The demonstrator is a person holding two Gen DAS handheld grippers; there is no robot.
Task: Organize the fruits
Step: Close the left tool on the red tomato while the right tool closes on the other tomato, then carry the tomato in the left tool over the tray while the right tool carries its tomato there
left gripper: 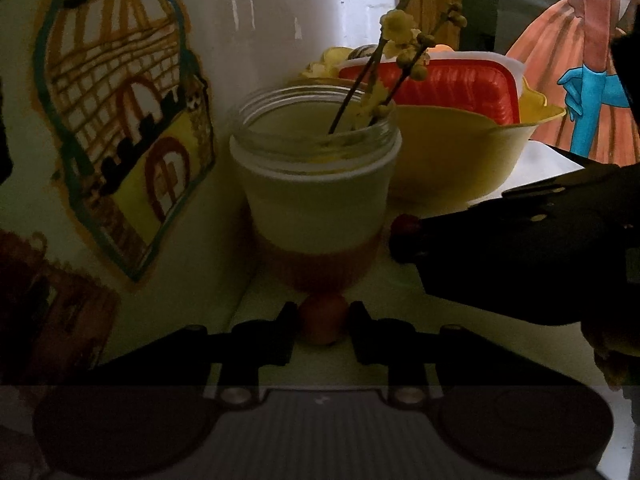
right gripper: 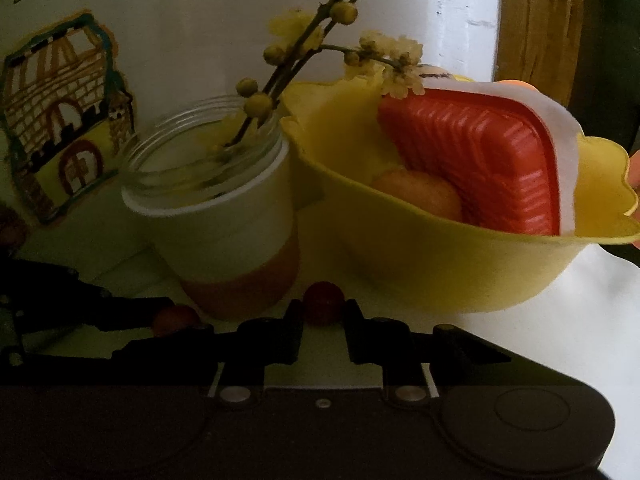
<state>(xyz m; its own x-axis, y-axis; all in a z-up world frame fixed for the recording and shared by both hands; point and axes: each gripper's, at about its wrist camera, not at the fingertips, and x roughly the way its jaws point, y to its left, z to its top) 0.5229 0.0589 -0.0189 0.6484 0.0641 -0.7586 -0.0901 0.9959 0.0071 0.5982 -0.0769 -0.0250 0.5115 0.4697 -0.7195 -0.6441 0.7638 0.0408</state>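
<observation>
Both tongs are holding small round fruits low at the foot of the jar, with the yellow bowl waiting just behind.

The left tongs are pinching an orange fruit narrowly, right against the base of the jar on the white surface. The right tongs are gripping a darker red fruit between jar and yellow bowl. The bowl is already carrying a peach-coloured fruit and a red-lidded tub. The step in hand looks like gathering loose fruits; next, each likely needs lifting clear of the flower stems and over the bowl's rim before letting go.
</observation>
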